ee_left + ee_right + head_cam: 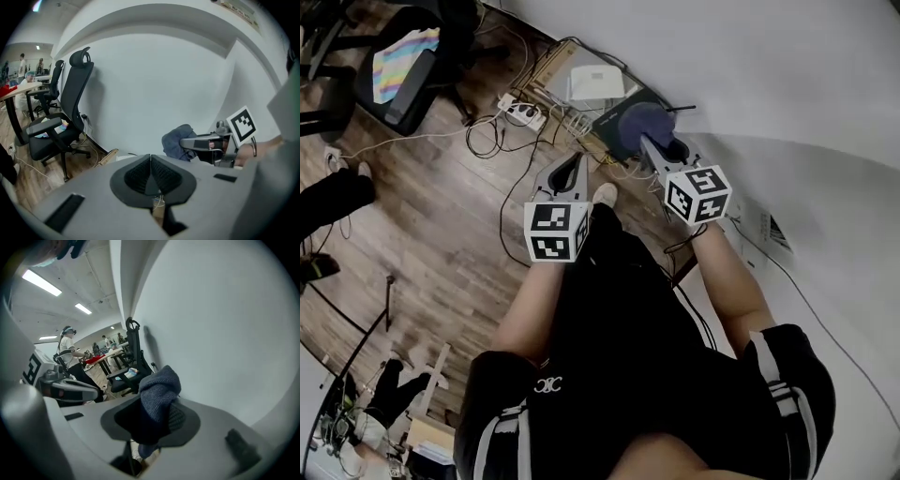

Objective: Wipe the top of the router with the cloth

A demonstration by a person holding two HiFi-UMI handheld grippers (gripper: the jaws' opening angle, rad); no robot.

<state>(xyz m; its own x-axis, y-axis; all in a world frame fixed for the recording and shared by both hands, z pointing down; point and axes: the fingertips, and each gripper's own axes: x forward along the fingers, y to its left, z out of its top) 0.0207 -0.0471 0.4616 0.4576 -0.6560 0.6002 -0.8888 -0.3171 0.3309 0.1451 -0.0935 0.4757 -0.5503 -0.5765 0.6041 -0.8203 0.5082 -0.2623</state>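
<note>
While both tools are being held out low over the wooden floor (pixel 412 216), two grippers, one cloth and one dark router are being shown. The left gripper (pixel 574 161) is being held with its jaws pressed fully together and nothing between them, as is being made plain in the left gripper view. Off to its left, two office chairs (pixel 65 117) are being seen against the white wall. One power strip (pixel 523 112) is lying ahead of it and to its left, among loose cables. One white box (pixel 598 82) is being seen beyond its tip.

The router (pixel 607 129), flat and dark with one thin antenna, is lying on the floor just ahead of the left gripper and to its right, directly under the tip of the right gripper (pixel 649 142). The cloth (pixel 645 120), dark blue and bunched, is being pinched between the right gripper's jaws, which are being held apart only by the fabric. One fold is standing up past the tips and a smaller end is hanging below them. Whether the cloth is touching the router's top cannot be told.
</note>
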